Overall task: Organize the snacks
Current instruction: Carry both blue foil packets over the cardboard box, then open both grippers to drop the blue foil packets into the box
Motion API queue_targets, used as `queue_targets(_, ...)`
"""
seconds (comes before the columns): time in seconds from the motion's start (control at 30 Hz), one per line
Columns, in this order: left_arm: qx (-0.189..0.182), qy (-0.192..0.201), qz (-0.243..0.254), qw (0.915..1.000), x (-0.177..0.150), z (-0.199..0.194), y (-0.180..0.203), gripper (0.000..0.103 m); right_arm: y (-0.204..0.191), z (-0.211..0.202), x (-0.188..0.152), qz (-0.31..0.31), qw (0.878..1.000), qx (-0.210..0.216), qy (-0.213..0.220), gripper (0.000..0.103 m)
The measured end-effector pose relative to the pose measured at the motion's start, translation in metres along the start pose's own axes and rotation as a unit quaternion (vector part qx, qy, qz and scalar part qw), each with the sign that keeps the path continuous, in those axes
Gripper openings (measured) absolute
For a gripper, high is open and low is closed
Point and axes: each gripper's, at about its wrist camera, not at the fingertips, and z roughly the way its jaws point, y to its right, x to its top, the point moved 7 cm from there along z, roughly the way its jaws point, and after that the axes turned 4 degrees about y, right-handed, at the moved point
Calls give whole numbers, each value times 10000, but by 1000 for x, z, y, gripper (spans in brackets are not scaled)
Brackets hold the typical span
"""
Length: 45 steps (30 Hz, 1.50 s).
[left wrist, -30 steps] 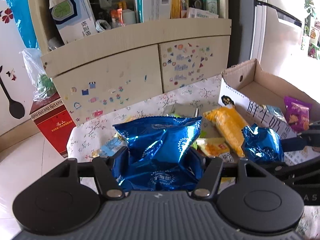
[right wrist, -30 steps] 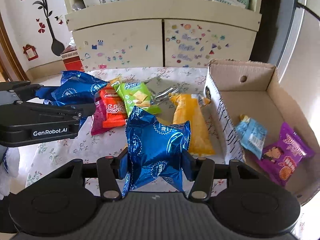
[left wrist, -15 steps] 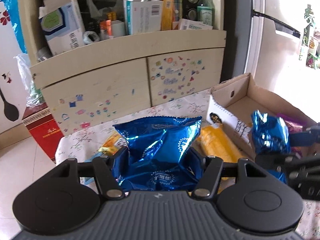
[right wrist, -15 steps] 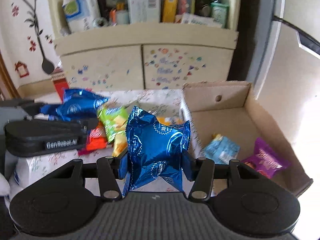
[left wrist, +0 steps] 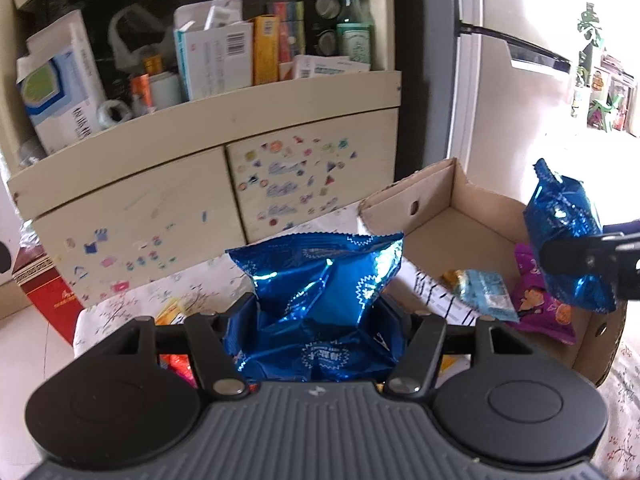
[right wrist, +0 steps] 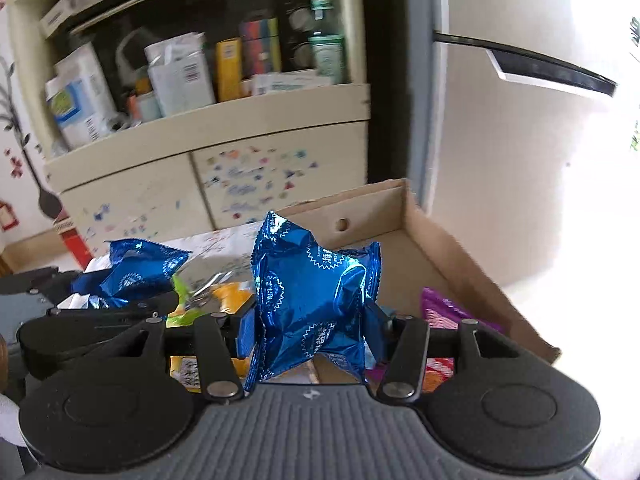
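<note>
text: none legible | blue snack packets (left wrist: 320, 280): white print, too small | shelf boxes (left wrist: 212, 60): barcode only, lettering blurred

blue snack packets (left wrist: 320, 280): glossy crinkled foil | box (left wrist: 460, 224): matt brown cardboard (raw edges) | gripper body (right wrist: 312, 432): ribbed matt plastic

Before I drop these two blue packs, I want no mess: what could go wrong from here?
1. The right claw holds its blue pack above the cardboard box's near side; released early, it might hit the wall and fall outside.
2. The left claw with its blue pack is not over the box yet, so letting go now would likely drop it onto the table snacks.
3. Both claws converge near the box and might bump.
</note>
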Motion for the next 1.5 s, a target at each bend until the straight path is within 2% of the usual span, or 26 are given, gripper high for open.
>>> queue_targets(0.37,-537,129,145,9984,26,15,40,63,45,-3,6,978,9949,-225,-48,59)
queue_targets(0.53,-926,-21,102,9956,33,31,61,63,65,-2,4,1535,9875,-326,-132,59)
queue_targets(0.63,-1087,-126,55,9940,33,43,73,63,73,-3,3,1608,9855,-529,-104,59)
queue_targets(0.87,-1276,-138,32,9917,43,63,97,64,88,-1,-2,1872,9796,-701,-197,59)
queue_targets(0.93,-1285,-154,36,9916,45,69,101,68,90,1,-5,1909,9786,-726,-263,59)
queue_targets(1.03,-1237,-266,225,9917,43,76,108,89,92,8,-10,2013,9756,-742,-458,63)
queue_targets(1.1,-1095,-322,325,9929,41,76,107,96,93,11,-12,2127,9728,-735,-549,67)
queue_targets(1.27,-734,-605,517,9941,36,73,99,98,91,9,-9,2112,9732,-782,-464,77)
queue_targets(1.5,-569,-1027,680,9907,23,58,80,100,87,12,-9,2122,9734,-695,-515,79)
